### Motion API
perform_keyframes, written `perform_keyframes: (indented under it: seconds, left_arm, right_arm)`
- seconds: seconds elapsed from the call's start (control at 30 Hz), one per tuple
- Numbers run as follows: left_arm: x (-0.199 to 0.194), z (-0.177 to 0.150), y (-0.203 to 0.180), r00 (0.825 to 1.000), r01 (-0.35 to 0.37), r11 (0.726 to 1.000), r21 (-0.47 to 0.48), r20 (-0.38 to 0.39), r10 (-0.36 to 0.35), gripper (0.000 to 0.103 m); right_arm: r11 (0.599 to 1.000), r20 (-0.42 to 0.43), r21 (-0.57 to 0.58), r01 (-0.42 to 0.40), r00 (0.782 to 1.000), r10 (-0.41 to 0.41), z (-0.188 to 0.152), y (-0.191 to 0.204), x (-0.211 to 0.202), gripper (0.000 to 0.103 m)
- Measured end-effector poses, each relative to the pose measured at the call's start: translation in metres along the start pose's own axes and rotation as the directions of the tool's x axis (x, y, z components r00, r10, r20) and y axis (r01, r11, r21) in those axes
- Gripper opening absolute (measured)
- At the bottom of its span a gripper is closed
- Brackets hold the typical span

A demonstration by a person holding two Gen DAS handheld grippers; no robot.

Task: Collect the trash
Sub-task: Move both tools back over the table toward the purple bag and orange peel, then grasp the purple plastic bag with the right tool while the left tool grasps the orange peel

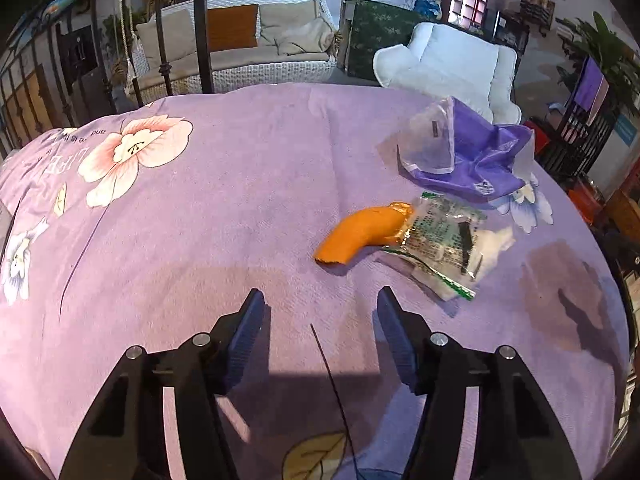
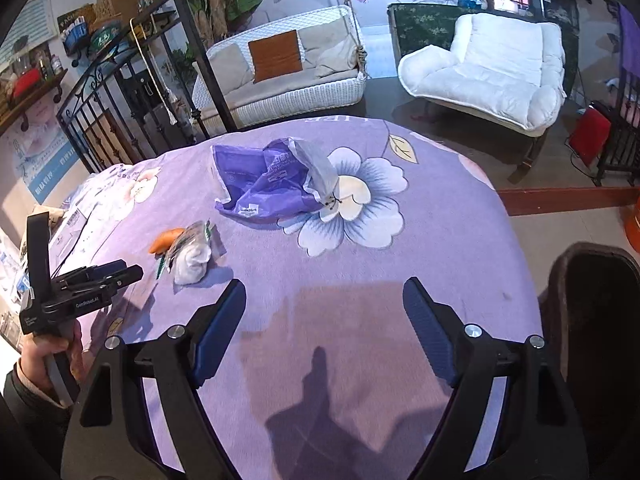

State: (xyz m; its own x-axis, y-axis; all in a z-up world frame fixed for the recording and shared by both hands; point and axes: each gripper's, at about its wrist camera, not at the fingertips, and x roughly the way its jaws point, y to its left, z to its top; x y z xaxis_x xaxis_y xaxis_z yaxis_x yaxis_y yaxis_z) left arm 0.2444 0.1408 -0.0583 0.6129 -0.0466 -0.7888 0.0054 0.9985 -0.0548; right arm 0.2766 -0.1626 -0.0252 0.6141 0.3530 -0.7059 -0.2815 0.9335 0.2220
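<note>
1. Your left gripper (image 1: 320,300) hangs over the purple flowered tablecloth (image 1: 200,220), tilted steeply down toward it. Its jaws stand apart with nothing between them, only bare cloth.
2. Seen from the right wrist, that same left gripper (image 2: 134,270) sits at the table's left edge, pointing inward across the cloth. Your left hand (image 2: 52,352) wraps the handle from below, with a dark sleeve (image 2: 24,392) running off the lower corner.
3. Your right gripper (image 2: 324,300) also tips down at the table, jaws spread wide and holding nothing, with its shadow on the cloth beneath.
4. The trash lies in a loose cluster on the cloth, ahead and to the right of the left gripper, not touched by either tool.
5. The orange peel (image 1: 360,234) lies nearest the left gripper's fingertips, curved, one end touching the clear plastic wrapper (image 1: 440,240) with green print.
6. In the right wrist view, that wrapper (image 2: 188,240) rests on a crumpled white tissue (image 2: 192,264), with the peel (image 2: 164,240) just beside it.
7. The crumpled purple bag (image 1: 476,160) sits farther back, near the wrapper but apart from it.
8. A dark bin (image 2: 592,320) stands off the table's right edge, near your right gripper.
</note>
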Motion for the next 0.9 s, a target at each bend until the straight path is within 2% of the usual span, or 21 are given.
perform_keyframes:
  seconds: [0.23, 0.33, 0.43, 0.5, 0.6, 0.7, 0.73, 0.77, 0.8, 0.9]
  left_arm:
    - [0.029, 0.025, -0.009, 0.999, 0.017, 0.993, 0.117, -0.039, -0.012, 0.058]
    - [0.038, 0.031, -0.017, 0.998, 0.05, 0.986, 0.159, -0.045, -0.044, 0.058]
    - [0.046, 0.035, -0.025, 0.999, 0.034, 0.977, 0.209, -0.042, -0.025, 0.057]
    - [0.047, 0.037, -0.026, 0.999, 0.035, 0.976, 0.215, -0.039, -0.027, 0.051]
    - [0.046, 0.041, -0.025, 0.997, 0.072, 0.981, 0.178, -0.048, -0.065, 0.036]
    - [0.044, 0.039, -0.023, 0.996, 0.077, 0.986, 0.148, -0.049, -0.071, 0.03]
    - [0.042, 0.038, -0.024, 0.997, 0.075, 0.987, 0.141, -0.047, -0.069, 0.027]
    - [0.04, 0.036, -0.023, 0.997, 0.074, 0.989, 0.126, -0.044, -0.069, 0.026]
    - [0.038, 0.033, -0.02, 0.997, 0.074, 0.992, 0.105, -0.039, -0.07, 0.026]
    - [0.029, 0.027, -0.019, 0.999, 0.046, 0.996, 0.072, -0.023, -0.044, 0.025]
  right_arm:
    - [0.998, -0.032, -0.045, -0.04, 0.999, 0.038, 0.038, 0.005, 0.048, 0.074]
    - [0.995, -0.016, -0.088, -0.053, 0.999, 0.052, 0.057, 0.015, 0.071, 0.074]
    - [0.992, -0.023, -0.11, -0.068, 0.998, 0.065, 0.068, 0.02, 0.088, 0.073]
    - [0.991, -0.032, -0.117, -0.068, 0.997, 0.065, 0.075, 0.024, 0.1, 0.07]
    - [0.99, -0.03, -0.119, -0.074, 0.997, 0.071, 0.08, 0.028, 0.112, 0.064]
    - [0.991, -0.036, -0.106, -0.078, 0.997, 0.075, 0.079, 0.03, 0.118, 0.054]
    - [0.991, -0.04, -0.107, -0.077, 0.997, 0.073, 0.078, 0.032, 0.118, 0.044]
    - [0.991, -0.042, -0.109, -0.073, 0.997, 0.069, 0.077, 0.032, 0.118, 0.031]
    - [0.992, -0.046, -0.108, -0.07, 0.997, 0.066, 0.076, 0.032, 0.117, 0.012]
    - [0.993, -0.041, -0.092, -0.077, 0.996, 0.073, 0.075, 0.031, 0.112, 0.009]
